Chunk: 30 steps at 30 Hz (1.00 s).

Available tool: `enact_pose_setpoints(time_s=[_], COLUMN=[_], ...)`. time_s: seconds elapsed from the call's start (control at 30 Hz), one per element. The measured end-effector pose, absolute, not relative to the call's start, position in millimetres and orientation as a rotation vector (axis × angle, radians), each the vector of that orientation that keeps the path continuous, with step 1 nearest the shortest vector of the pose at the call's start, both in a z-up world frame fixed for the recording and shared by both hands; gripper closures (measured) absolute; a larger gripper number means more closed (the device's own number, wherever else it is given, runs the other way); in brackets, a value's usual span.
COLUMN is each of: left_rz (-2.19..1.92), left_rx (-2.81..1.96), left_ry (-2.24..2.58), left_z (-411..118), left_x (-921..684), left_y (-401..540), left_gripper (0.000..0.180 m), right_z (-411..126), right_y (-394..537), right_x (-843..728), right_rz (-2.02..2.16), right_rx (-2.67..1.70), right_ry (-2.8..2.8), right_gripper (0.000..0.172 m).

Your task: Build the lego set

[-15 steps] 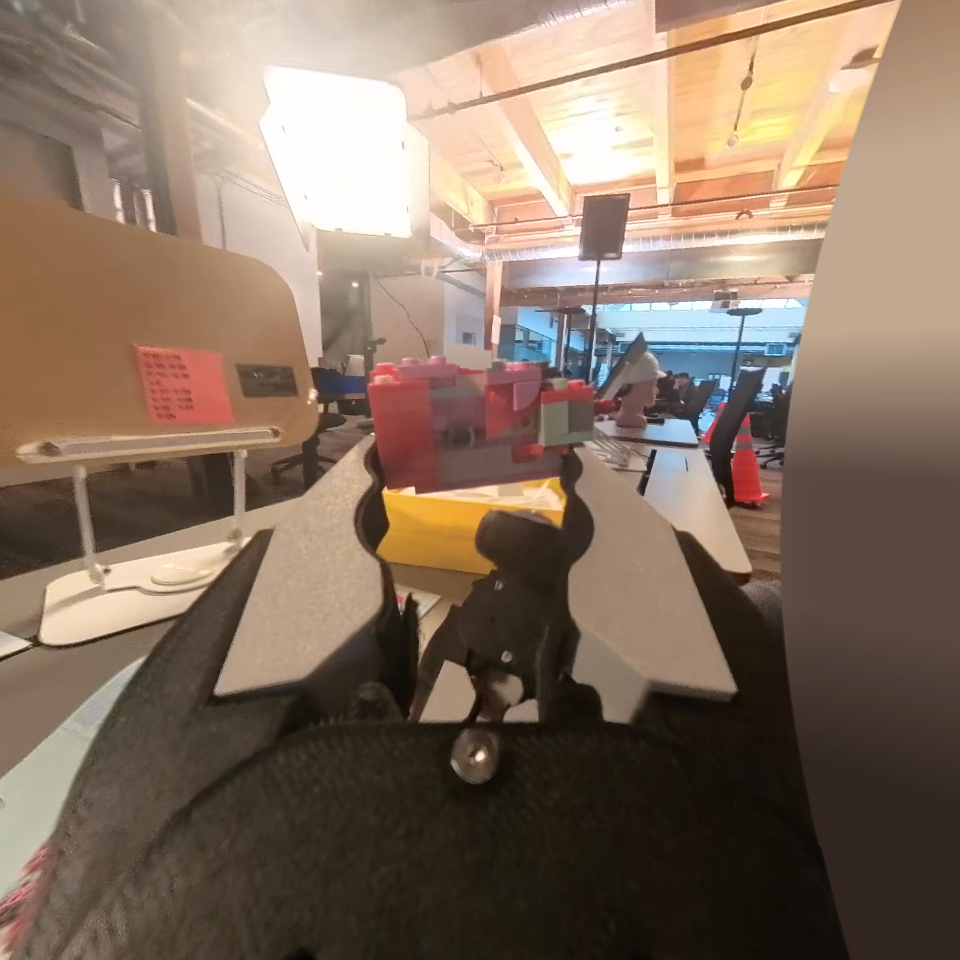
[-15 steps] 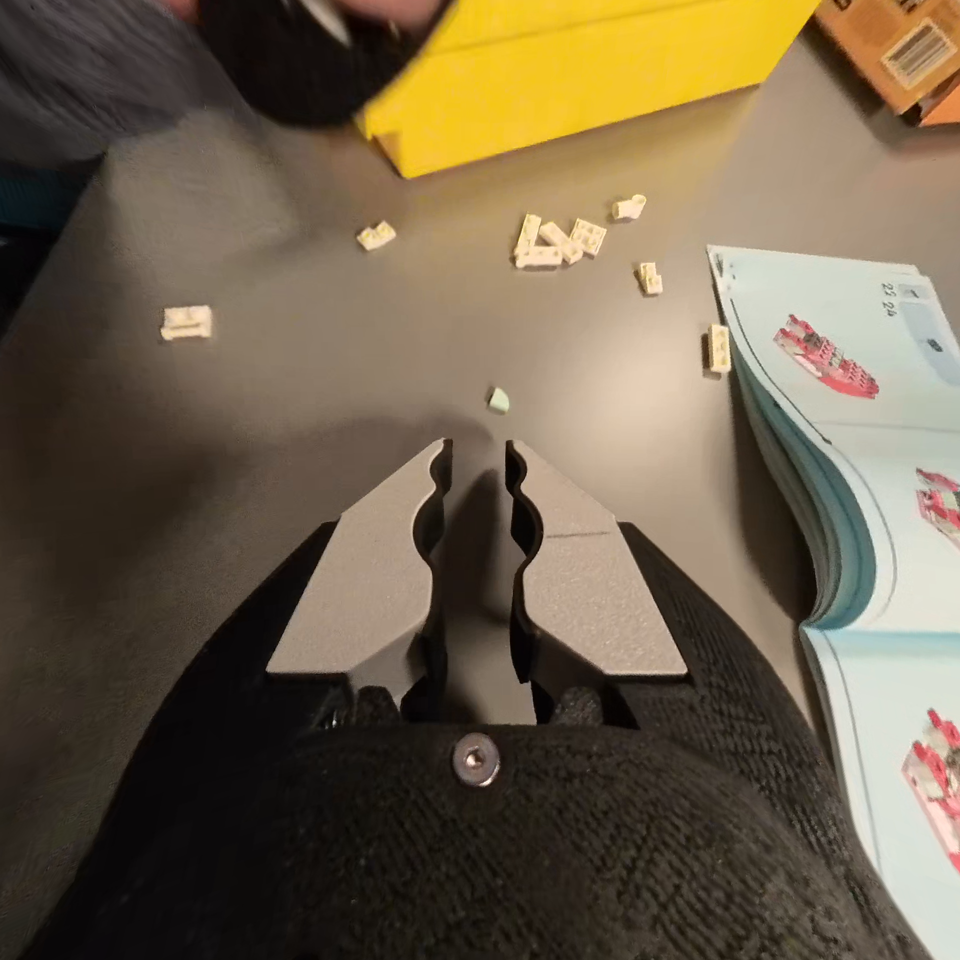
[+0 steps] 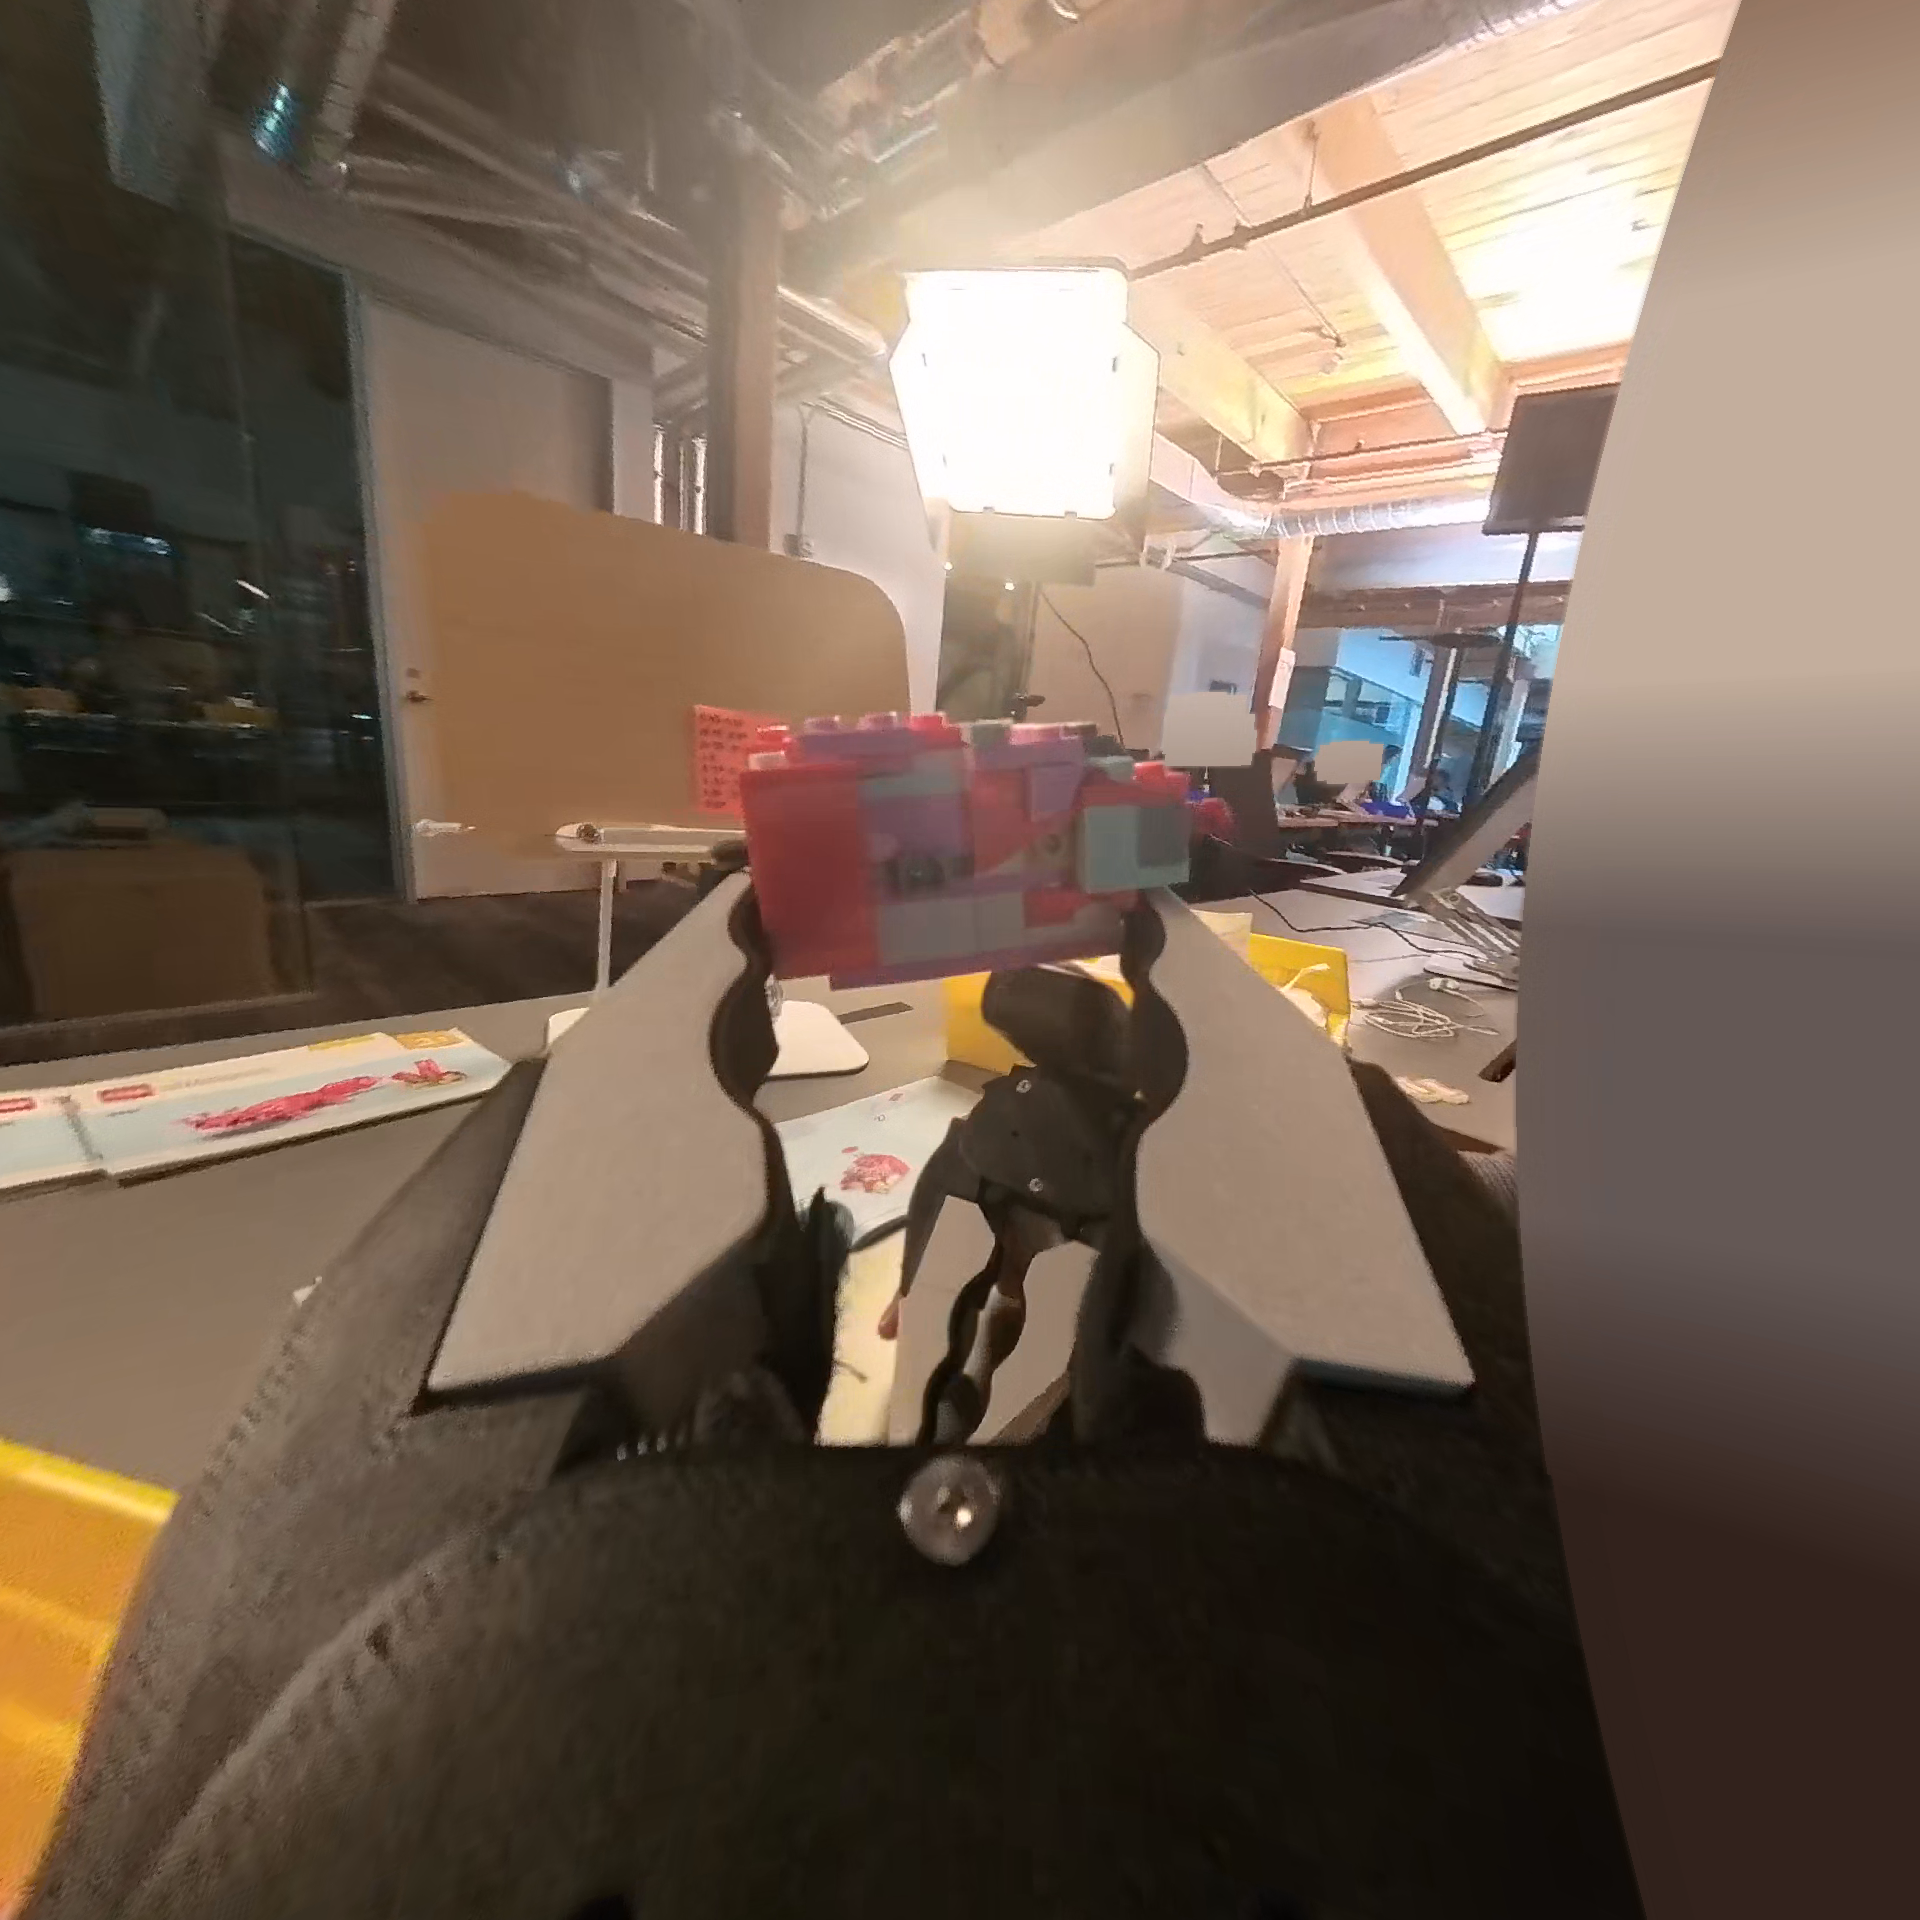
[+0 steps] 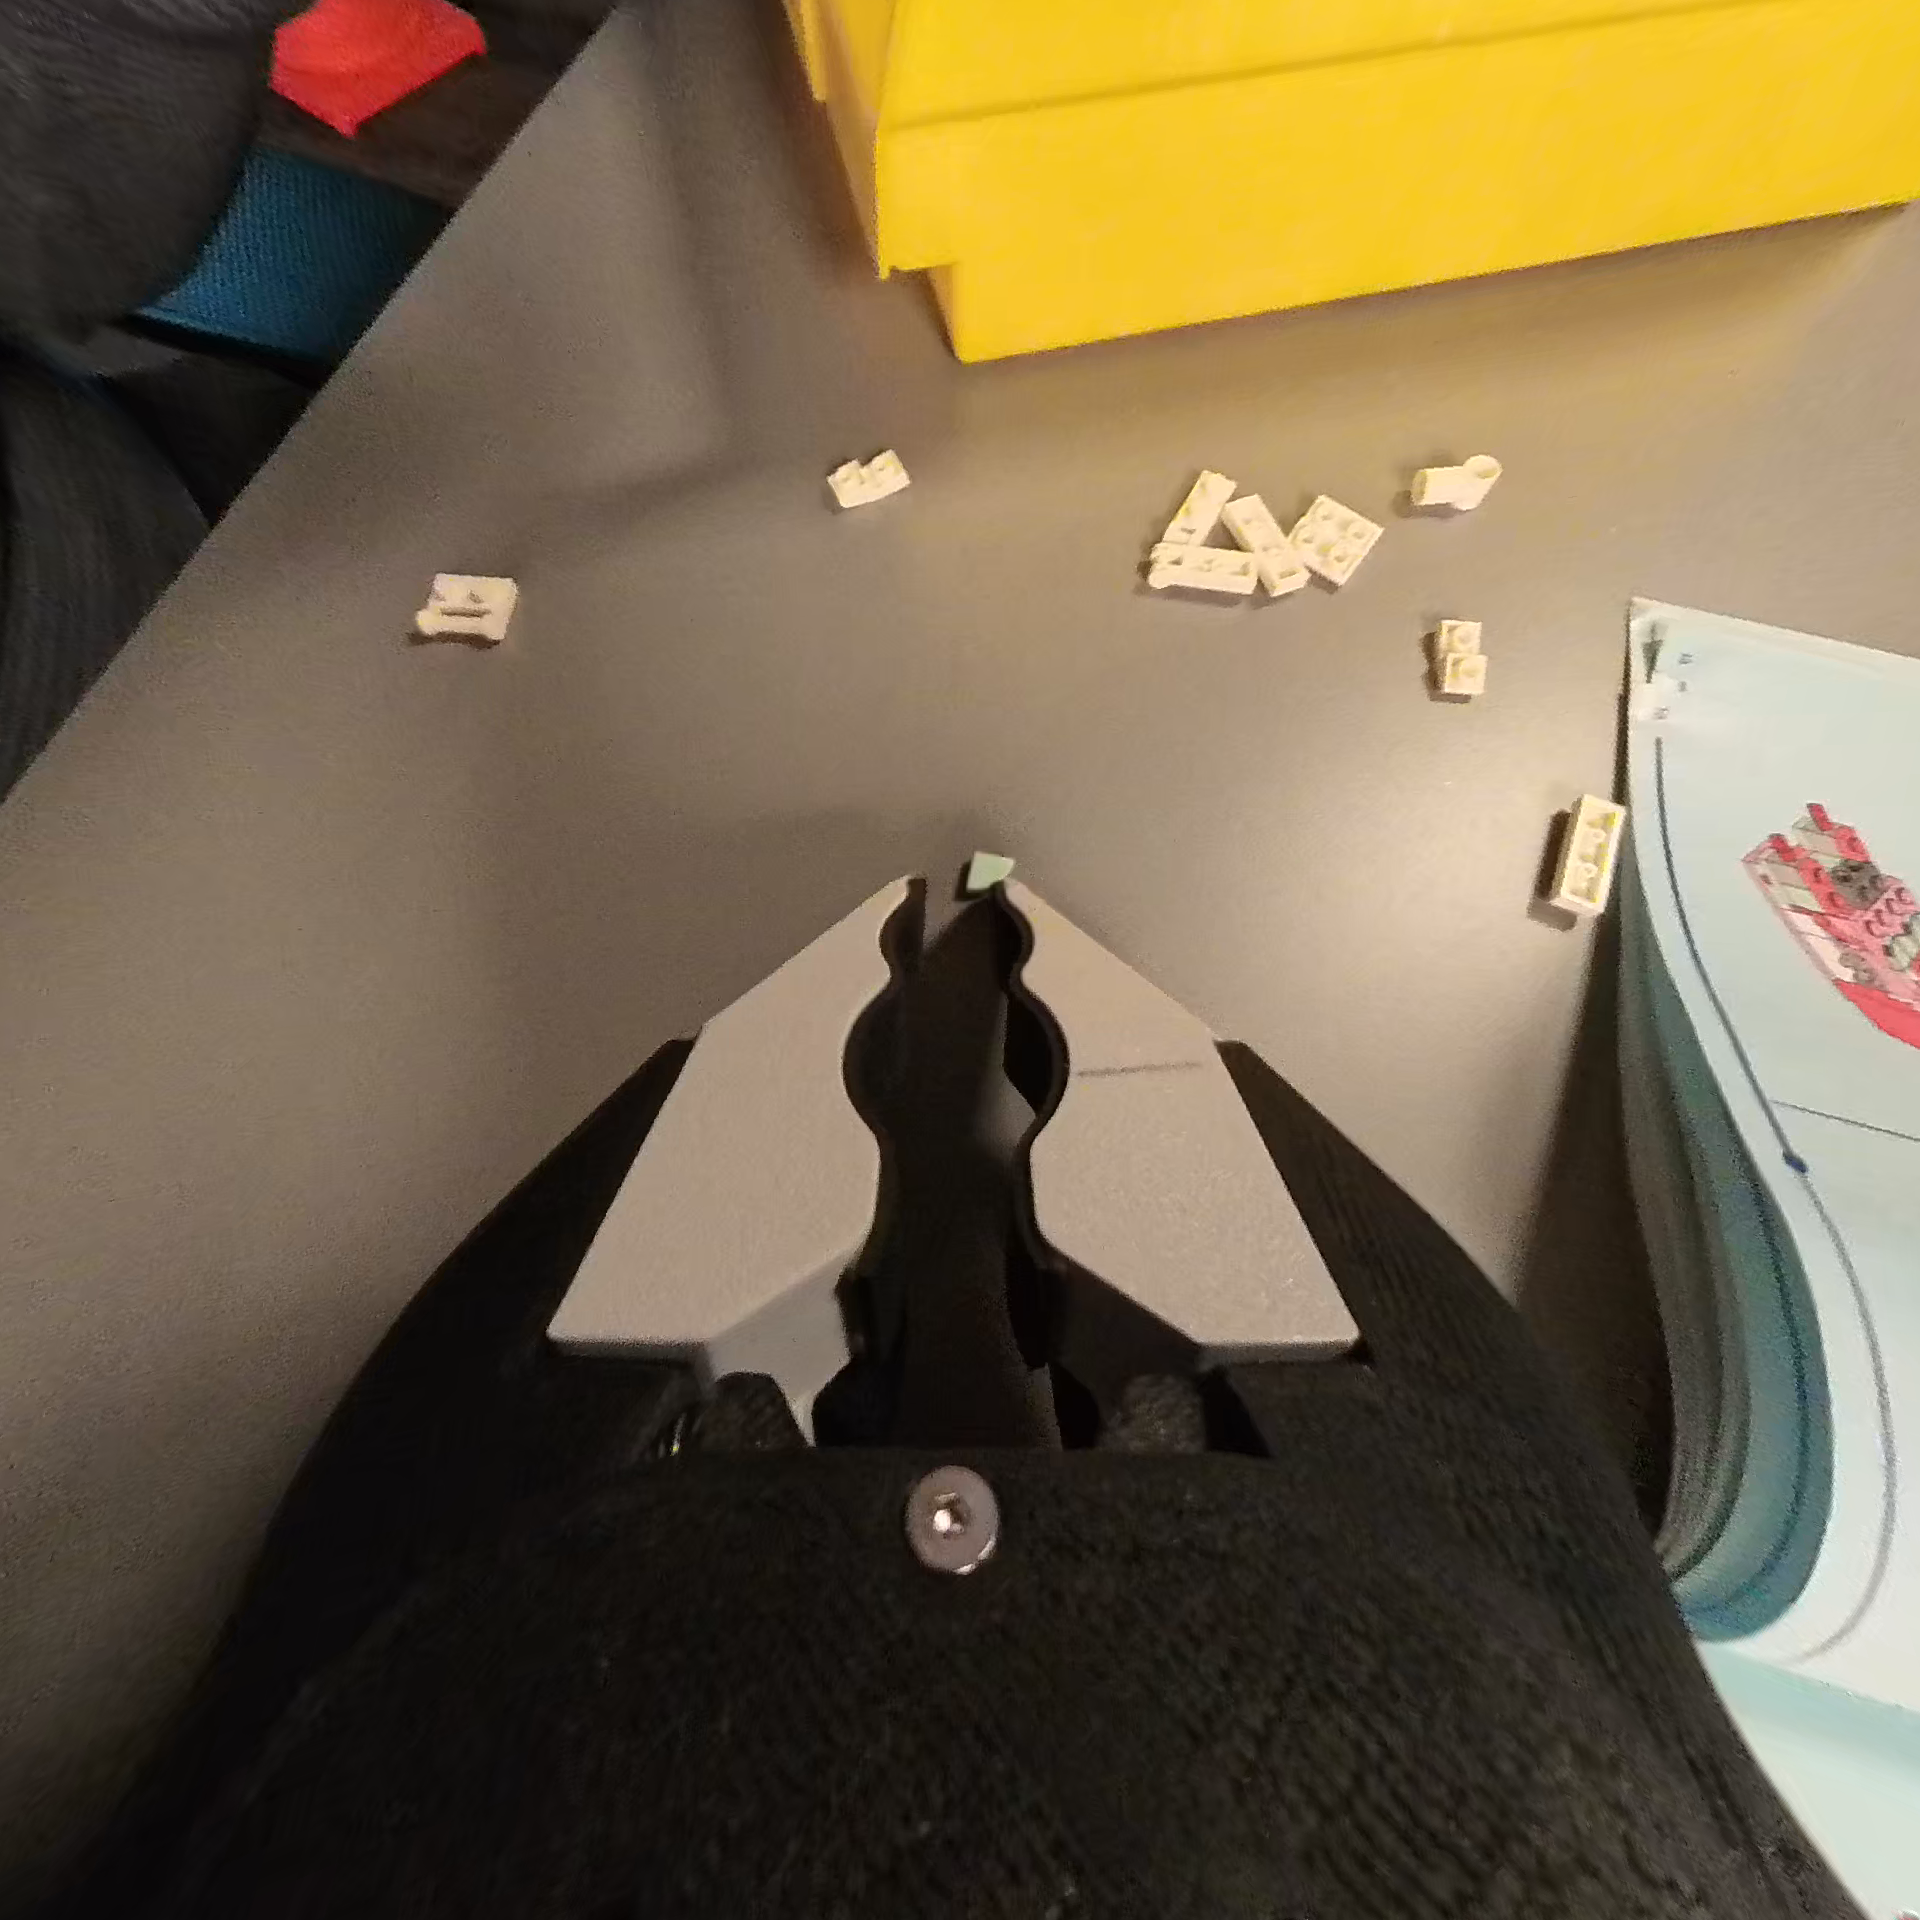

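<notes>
Whereas half a second earlier the right gripper (image 4: 961,888) stood short of a small mint-green piece (image 4: 985,871) with its fingers somewhat wider apart, it has now closed in: the tips have reached the piece and the gap between them has narrowed. The fingers are not pressed together, and a slim dark gap shows between them. The piece lies on the grey table (image 4: 623,831) just beyond the right-hand fingertip (image 4: 1023,920), at or against its end. The other fingertip stands clear of it, so the piece is not pinched.

Noted nearby:
- a cluster of white pieces (image 4: 1262,540), farther ahead on the table
- a yellow bin (image 4: 1351,187), beyond them
- an open instruction booklet (image 4: 1787,1039), to the right

The left gripper (image 3: 951,914) has swung to face a different part of the room, with a bright lamp (image 3: 1023,395) now straight ahead. Its hold is unchanged: it pinches a red, purple and grey brick model (image 3: 966,862) between its fingertips, one at each lower end of the model. The model is carried well above the table, roughly level and tilted slightly.
</notes>
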<state>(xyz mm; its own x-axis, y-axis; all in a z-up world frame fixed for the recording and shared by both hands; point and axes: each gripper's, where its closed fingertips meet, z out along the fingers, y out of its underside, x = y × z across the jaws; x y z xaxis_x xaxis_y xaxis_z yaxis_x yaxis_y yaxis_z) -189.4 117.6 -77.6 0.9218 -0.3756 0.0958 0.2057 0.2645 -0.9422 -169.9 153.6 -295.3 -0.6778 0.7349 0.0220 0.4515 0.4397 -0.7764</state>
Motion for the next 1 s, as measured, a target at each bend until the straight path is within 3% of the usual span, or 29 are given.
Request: enact_pose_setpoints(time_s=[0.43, 0.87, 1.0], left_rz=[-0.41, -0.377, -0.367], left_rx=[-1.287, -1.261, -1.236], left_ry=[0.143, 0.136, 0.153], left_z=[-99.0, -104.3, -106.5], left_x=[-172.8, -172.6, -172.2], left_y=[103.2, 83.0, 80.5], left_gripper=[0.114, 0.114, 0.114], right_z=[-295.7, -295.4, -259.0], right_y=[154.2, 156.1, 150.8], right_x=[-175.3, -177.7, -180.6], right_rz=[1.117, 1.091, 1.178], right_rx=[-1.009, -0.969, -0.901], right_ry=[-2.348, -2.343, -2.26], right_gripper=[0.158, 0.167, 0.167])
